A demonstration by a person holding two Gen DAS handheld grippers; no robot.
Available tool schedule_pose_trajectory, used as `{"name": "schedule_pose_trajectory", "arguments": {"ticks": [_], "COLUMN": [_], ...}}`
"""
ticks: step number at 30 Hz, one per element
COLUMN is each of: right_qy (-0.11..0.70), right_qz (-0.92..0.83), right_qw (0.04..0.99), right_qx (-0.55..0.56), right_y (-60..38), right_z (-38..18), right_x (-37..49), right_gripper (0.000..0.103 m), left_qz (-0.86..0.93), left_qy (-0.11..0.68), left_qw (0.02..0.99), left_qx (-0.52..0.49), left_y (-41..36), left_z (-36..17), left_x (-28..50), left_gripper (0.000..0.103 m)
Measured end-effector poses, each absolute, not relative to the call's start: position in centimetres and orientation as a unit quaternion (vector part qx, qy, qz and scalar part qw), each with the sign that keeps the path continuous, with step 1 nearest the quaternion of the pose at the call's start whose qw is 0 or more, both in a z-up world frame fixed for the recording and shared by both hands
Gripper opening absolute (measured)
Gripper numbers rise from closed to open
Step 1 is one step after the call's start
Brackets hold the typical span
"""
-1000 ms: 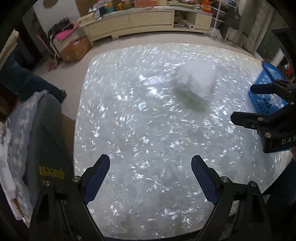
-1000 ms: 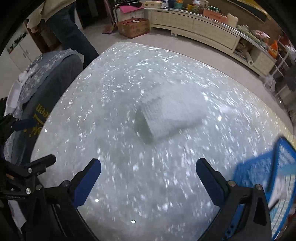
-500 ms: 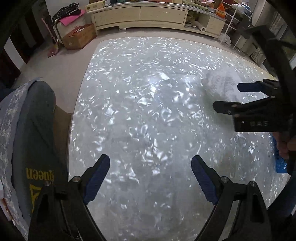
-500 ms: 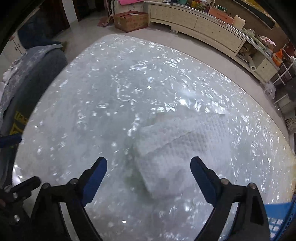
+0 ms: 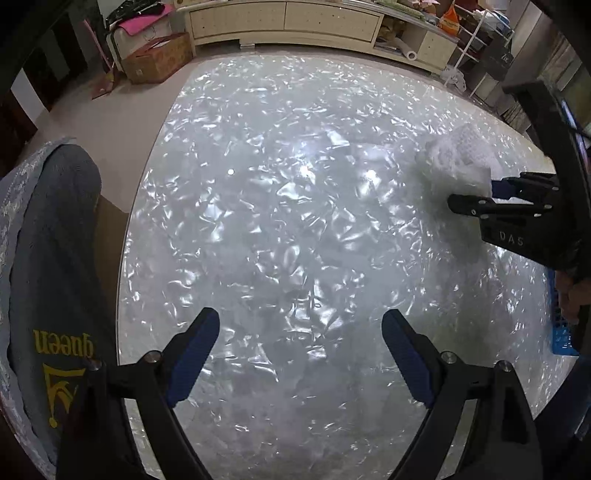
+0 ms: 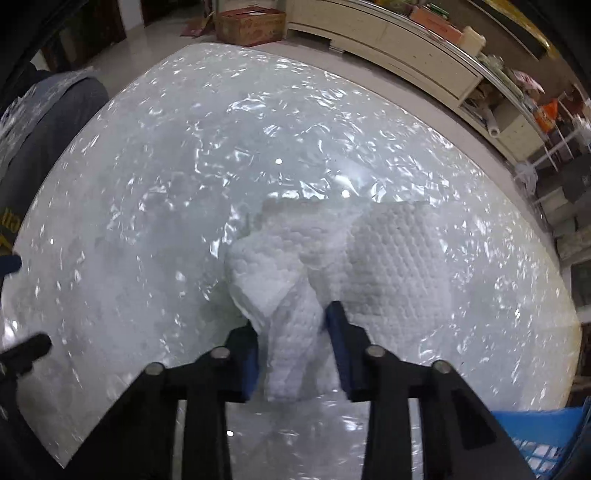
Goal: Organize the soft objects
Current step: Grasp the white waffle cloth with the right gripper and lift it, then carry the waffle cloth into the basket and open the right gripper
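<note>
A white waffle-textured cloth (image 6: 388, 251) lies folded on a round table (image 6: 166, 166) covered in crinkled clear plastic. My right gripper (image 6: 293, 321) points down at the cloth's near edge, its jaws closing, and the blue pads pinch a bunched-up fold between them. In the left wrist view the cloth (image 5: 458, 162) sits at the far right with the right gripper (image 5: 476, 192) on it. My left gripper (image 5: 301, 317) hangs open over the bare table (image 5: 277, 184), with nothing between its fingers.
A blue slatted basket (image 6: 546, 435) stands at the table's near right edge, also seen as the basket (image 5: 561, 332). A grey garment with yellow lettering (image 5: 48, 258) drapes over a chair on the left. A long cream cabinet (image 5: 295, 22) and a cardboard box (image 5: 155, 59) stand beyond the table.
The right gripper came down onto the cloth and its wide jaws closed on the near edge, bunching it up. The left gripper sank slightly and stayed open.
</note>
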State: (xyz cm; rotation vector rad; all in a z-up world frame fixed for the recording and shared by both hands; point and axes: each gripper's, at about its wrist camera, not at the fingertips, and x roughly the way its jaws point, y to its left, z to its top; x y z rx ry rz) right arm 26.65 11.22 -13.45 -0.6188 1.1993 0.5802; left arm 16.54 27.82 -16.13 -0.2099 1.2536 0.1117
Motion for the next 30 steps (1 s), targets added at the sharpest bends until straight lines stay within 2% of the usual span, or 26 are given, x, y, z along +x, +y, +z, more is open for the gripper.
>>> {"name": "schedule_pose_trajectory", "arguments": {"ticks": [2,5,13,21,30], "right_qy": [0.547,0.550,0.554,0.521,0.480], "right_qz": [0.264,0.280,0.320,0.349,0.337], "right_qw": [0.744,0.740,0.731,0.748,0.785], "right_qx": [-0.279,-0.270,-0.240,-0.219,-0.200], "right_y": [10.9,10.7,8.1,3.1,-2.7], "right_z": [-13.2,-12.5,-9.7,-2.7,3.4], "right_x": [26.4,25.0,19.9,14.7,12.7], "right_gripper": [0.019,0.016,0.015,0.015,0.015], "left_qz": [0.050,0.046,0.031,0.014,-0.027], "left_qy": [0.582,0.579,0.569,0.548,0.523], "left_qw": [0.805,0.808,0.816,0.832,0.850], "left_qx": [-0.099,-0.101,-0.098,-0.089,-0.058], "left_y": [27.7,27.2,24.8,20.6,13.9], "left_z": [-15.8,-15.0,-12.5,-8.2,-3.1], "left_x": [16.4,15.9,14.6,13.5,13.0], "left_gripper": [0.088,0.088,0.088,0.088,0.088]}}
